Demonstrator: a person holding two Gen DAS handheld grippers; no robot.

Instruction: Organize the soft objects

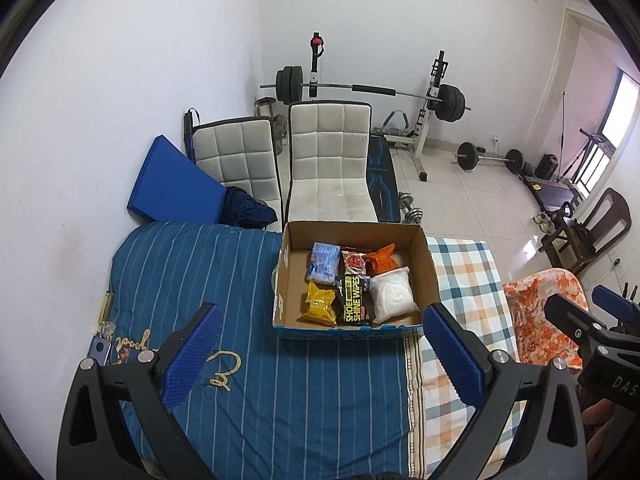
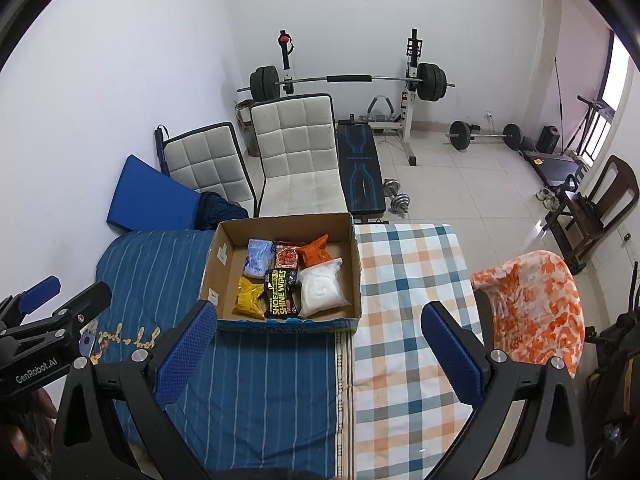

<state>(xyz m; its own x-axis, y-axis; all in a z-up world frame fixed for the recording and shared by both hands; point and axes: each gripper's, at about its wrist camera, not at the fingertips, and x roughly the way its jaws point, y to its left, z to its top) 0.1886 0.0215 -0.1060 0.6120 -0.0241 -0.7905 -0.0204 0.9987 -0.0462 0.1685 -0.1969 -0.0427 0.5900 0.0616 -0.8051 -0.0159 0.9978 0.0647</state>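
Left wrist view: left gripper [image 1: 316, 354], jaws apart, empty, above the striped bed cover [image 1: 224, 280]. Cardboard box [image 1: 430, 268] at 12 o'clock holds six soft packets.

Right wrist view: right gripper [image 2: 318, 350], jaws apart, empty. White pouch [image 2: 322, 292] looks light, slippery, squashy; judged best pinched at a sealed edge.

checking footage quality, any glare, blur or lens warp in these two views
Left wrist view: strong fisheye bending of walls, dark vignette corners, window blown out, cardboard box sharp. Right wrist view: same warp, window overexposed, soft glare on floor tiles, SHOE SHINE WIPES pack legible.
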